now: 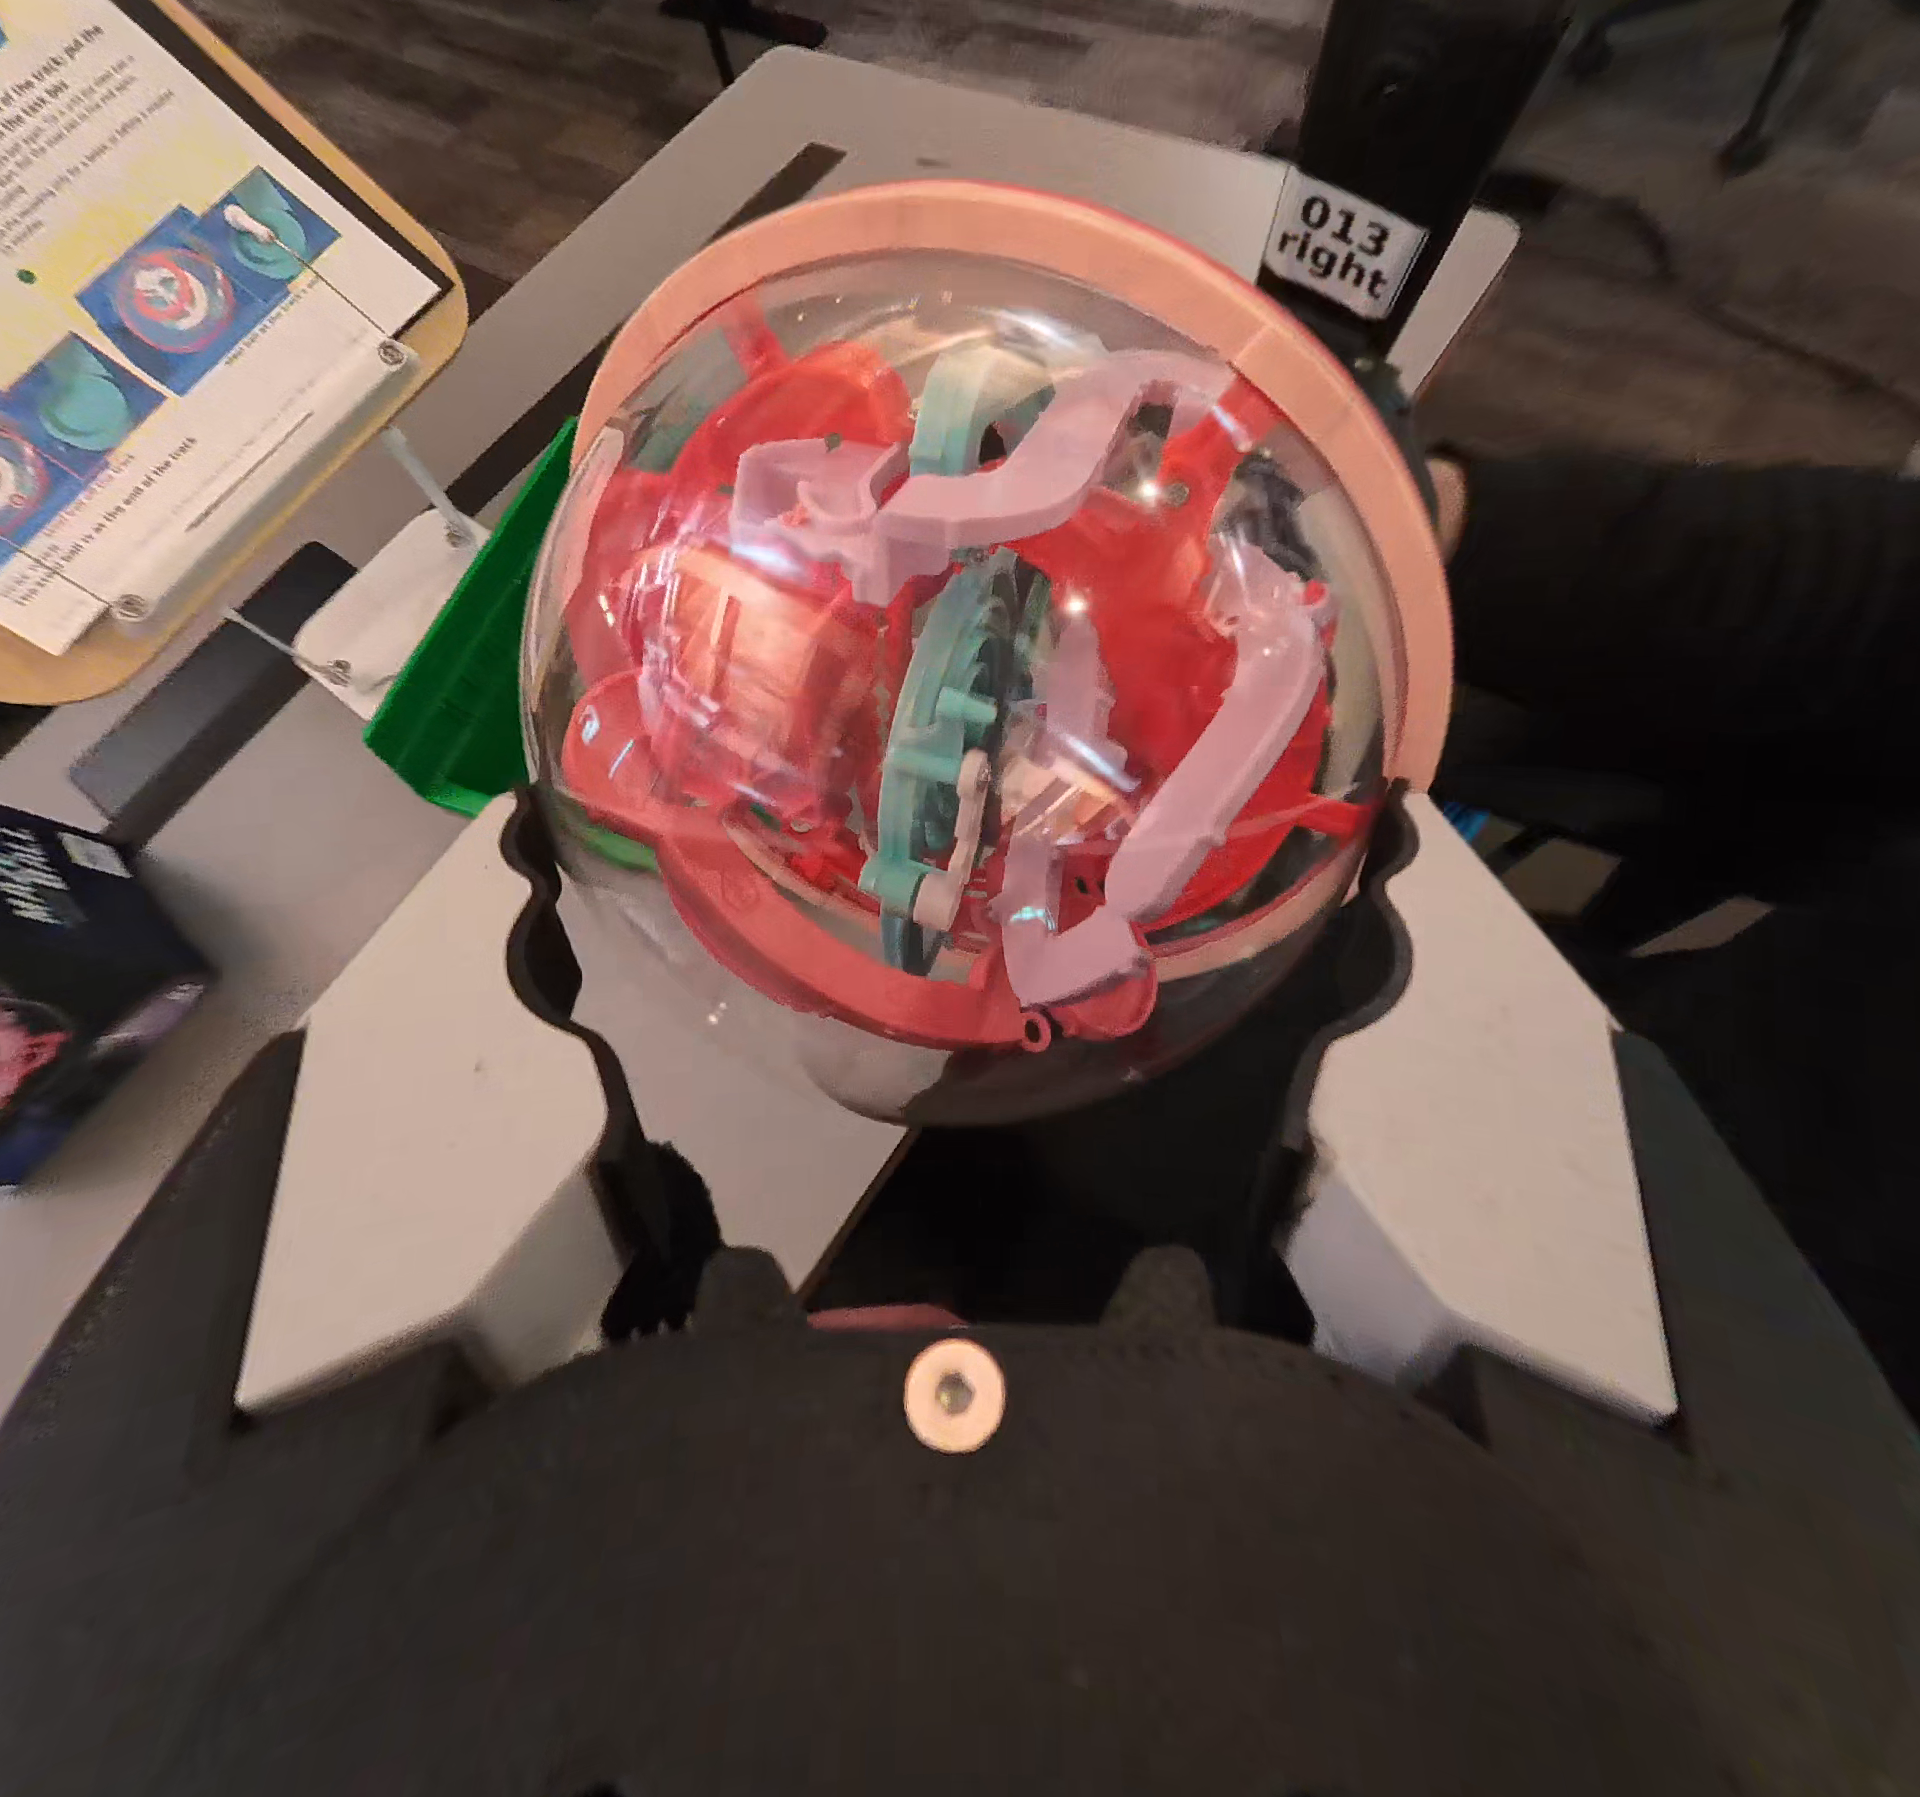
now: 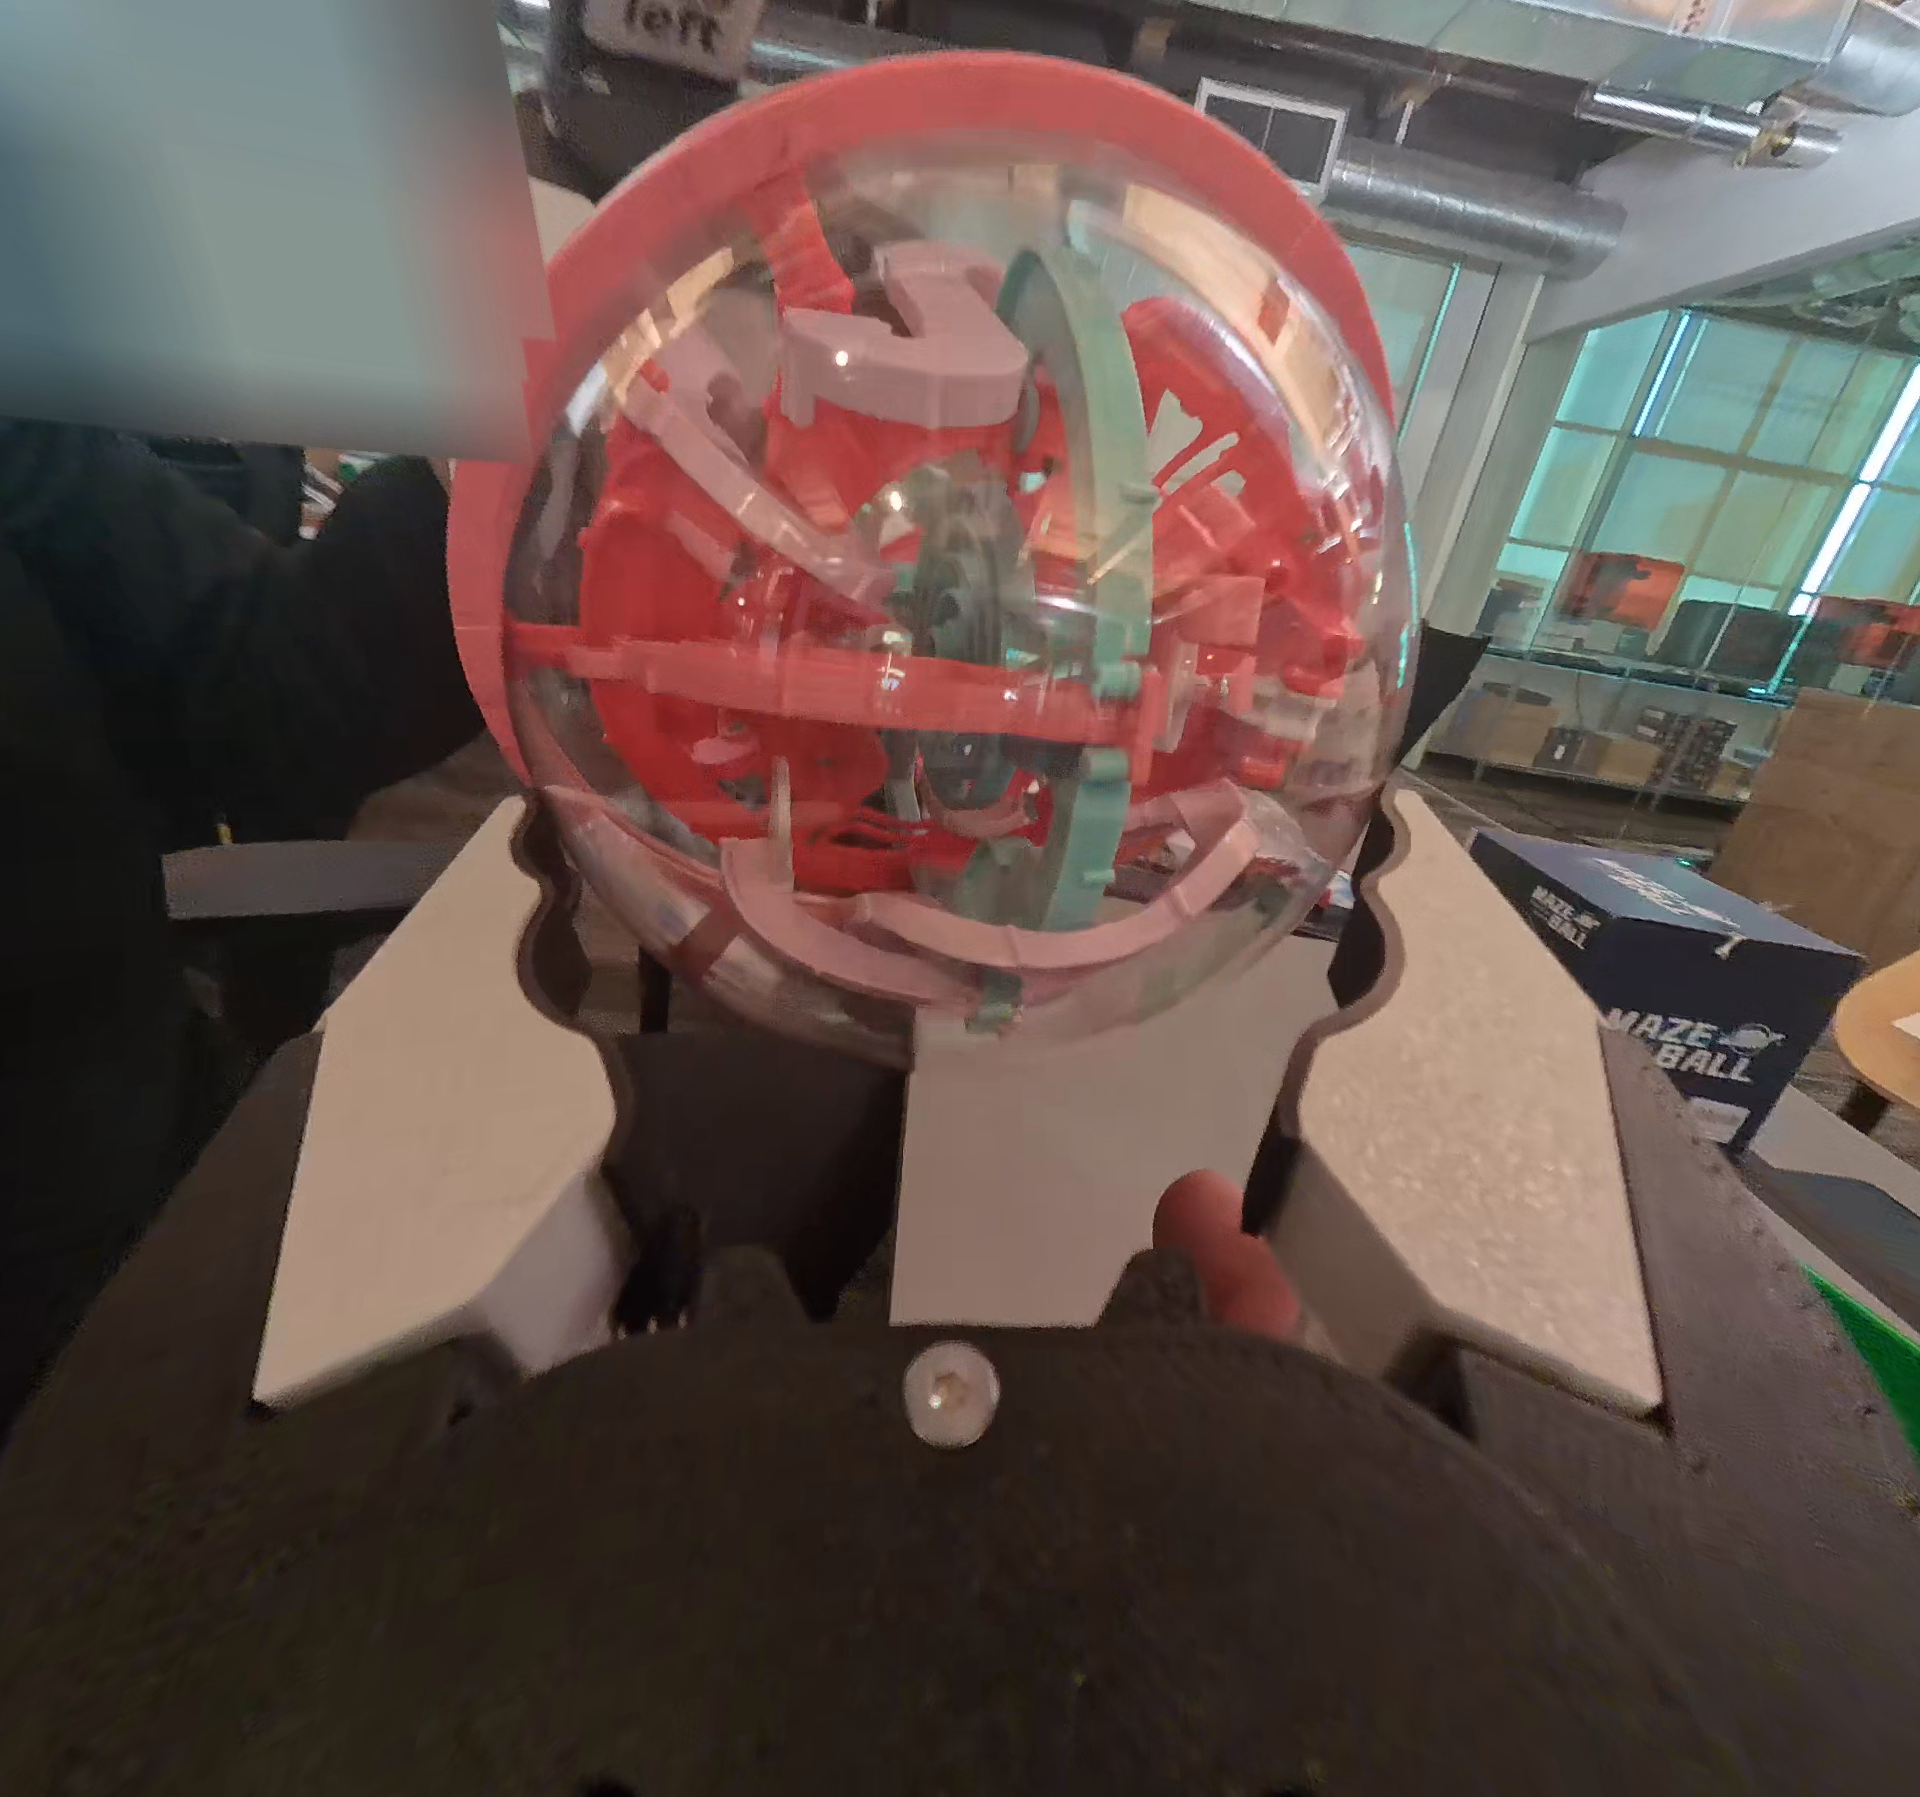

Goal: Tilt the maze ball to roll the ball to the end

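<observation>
A clear plastic maze ball with a pink ring and red, teal and lilac tracks inside is held aloft above a grey worktop, clamped from opposite sides: the left hand-held gripper and the right hand-held gripper each press both black pads against its shell. A green block sits beneath it.

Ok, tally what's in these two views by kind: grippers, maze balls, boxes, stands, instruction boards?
Grippers: 2, left gripper and right gripper, both clamped on the ball
Maze ball: 1
Dark box: 1
Green stand: 1
Instruction board: 1
Total: 6
</observation>
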Demonstrator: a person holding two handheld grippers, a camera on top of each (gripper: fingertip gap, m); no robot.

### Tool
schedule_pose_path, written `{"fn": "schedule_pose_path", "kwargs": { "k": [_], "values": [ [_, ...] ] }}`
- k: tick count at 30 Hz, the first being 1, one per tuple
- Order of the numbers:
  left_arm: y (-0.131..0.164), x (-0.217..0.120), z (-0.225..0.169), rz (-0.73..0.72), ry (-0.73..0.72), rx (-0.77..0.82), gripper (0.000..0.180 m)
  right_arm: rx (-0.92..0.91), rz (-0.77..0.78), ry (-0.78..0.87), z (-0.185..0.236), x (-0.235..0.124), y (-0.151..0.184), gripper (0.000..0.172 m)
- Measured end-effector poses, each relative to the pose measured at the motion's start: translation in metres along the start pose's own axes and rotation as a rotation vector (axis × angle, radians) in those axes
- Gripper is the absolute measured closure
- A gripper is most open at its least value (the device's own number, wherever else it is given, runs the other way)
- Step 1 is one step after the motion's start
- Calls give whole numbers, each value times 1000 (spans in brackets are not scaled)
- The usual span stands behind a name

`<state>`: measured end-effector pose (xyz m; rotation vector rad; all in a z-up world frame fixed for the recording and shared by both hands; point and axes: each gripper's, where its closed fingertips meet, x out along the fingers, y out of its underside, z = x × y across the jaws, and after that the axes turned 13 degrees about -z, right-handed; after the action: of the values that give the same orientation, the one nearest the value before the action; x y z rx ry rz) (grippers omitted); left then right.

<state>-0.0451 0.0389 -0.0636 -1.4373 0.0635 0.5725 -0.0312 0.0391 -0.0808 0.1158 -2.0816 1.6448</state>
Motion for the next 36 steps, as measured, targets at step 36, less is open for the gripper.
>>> {"fn": "schedule_pose_path", "kwargs": {
  "k": [36],
  "values": [
    [-59, 1, -25, 45, 57, 444, 31, 292, -427, 12, 16, 28, -20, 18]
  ]
}}
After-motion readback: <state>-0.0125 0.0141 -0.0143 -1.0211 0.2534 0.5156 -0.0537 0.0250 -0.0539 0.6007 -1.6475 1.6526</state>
